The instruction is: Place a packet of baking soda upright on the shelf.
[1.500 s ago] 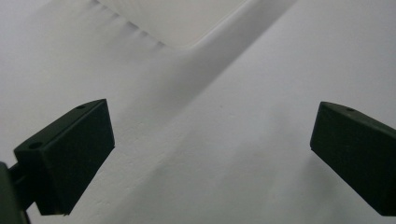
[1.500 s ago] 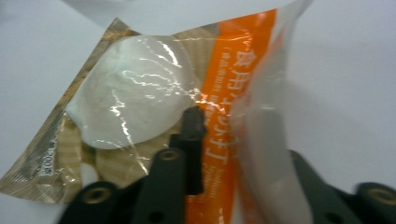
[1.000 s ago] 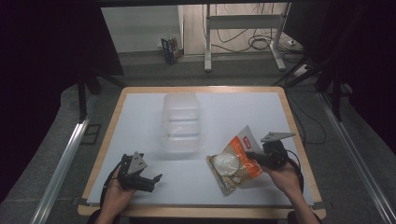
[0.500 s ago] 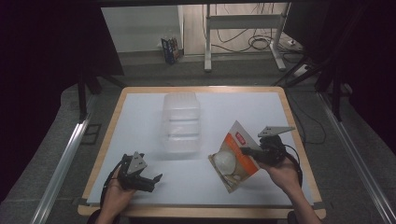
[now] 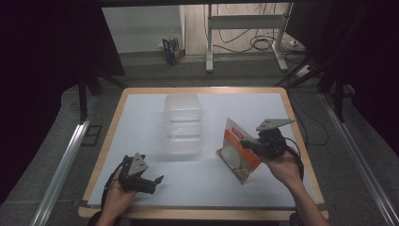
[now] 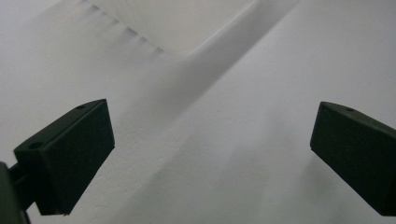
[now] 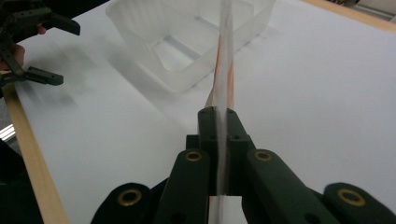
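1. High view, leftmost: the left gripper (image 5: 151,181) sits in the person's left hand (image 5: 117,197) near the front left corner of the table (image 5: 301,141), low over the white sheet (image 5: 141,127), jaws pointing toward the right.
2. Left gripper view: its two black jaws stand wide apart with bare white sheet between them. A corner of the clear plastic container (image 6: 177,23) shows at the top, well ahead of the jaws and untouched.
3. High view, middle: the clear plastic container (image 5: 182,123) stands on the sheet, running from near the far edge toward the centre of the table. It lies between the two grippers and apart from both.
4. High view, right of centre: the snack packet (image 5: 237,150), orange and white with a round pale window, is held up off the sheet and tilted, its lower corner pointing toward the front edge.
5. High view, right side: the right gripper (image 5: 251,146) is held by the person's right hand (image 5: 282,167) near the right edge of the table, and grips the packet's right edge.
6. Right gripper view: the jaws are pressed together on the thin edge of the snack packet (image 7: 224,70), which rises edge-on between them. Beyond it stands the clear plastic container (image 7: 187,37), and the left gripper (image 7: 32,46) shows at the upper left by the table's wooden edge.
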Demonstrator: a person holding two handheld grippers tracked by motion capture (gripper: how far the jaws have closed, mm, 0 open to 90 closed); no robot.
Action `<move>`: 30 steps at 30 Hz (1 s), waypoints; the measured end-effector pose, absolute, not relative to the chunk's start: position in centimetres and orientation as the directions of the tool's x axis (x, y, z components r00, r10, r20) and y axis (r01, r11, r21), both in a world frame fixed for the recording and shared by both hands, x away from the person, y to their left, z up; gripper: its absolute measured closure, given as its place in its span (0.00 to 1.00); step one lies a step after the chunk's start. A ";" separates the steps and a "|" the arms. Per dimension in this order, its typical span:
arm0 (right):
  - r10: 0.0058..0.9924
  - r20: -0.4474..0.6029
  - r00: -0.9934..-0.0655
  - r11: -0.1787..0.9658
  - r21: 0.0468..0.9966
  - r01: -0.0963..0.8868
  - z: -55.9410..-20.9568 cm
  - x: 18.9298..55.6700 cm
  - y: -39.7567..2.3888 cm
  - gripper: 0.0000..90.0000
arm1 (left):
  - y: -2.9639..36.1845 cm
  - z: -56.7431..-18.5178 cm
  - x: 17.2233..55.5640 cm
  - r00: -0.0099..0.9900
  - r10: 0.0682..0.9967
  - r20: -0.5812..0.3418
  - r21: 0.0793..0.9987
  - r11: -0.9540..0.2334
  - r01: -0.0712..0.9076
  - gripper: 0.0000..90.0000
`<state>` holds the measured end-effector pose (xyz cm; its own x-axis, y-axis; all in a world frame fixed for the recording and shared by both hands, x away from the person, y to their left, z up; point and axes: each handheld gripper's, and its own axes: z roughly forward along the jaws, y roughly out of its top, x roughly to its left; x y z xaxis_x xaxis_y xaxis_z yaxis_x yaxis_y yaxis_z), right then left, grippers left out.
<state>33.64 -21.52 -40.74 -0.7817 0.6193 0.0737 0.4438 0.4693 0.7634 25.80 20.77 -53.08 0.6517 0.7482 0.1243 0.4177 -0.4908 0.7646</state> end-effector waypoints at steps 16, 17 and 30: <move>0.635 0.051 -0.771 0.449 0.788 0.421 -38.8 36.0 -21.2 0.99 | 20.8 -53.1 25.8 0.655 0.745 0.126 0.763 -0.495 0.416 0.00; 0.634 0.051 -0.772 0.447 0.790 0.420 -38.7 36.2 -21.1 0.99 | 20.8 -53.1 25.8 0.655 0.745 0.126 0.763 -0.495 0.416 0.00; 0.628 0.032 -0.778 0.455 0.795 0.401 -37.4 39.3 -19.3 0.99 | 20.9 -53.0 25.8 0.656 0.745 0.121 0.764 -0.492 0.418 0.00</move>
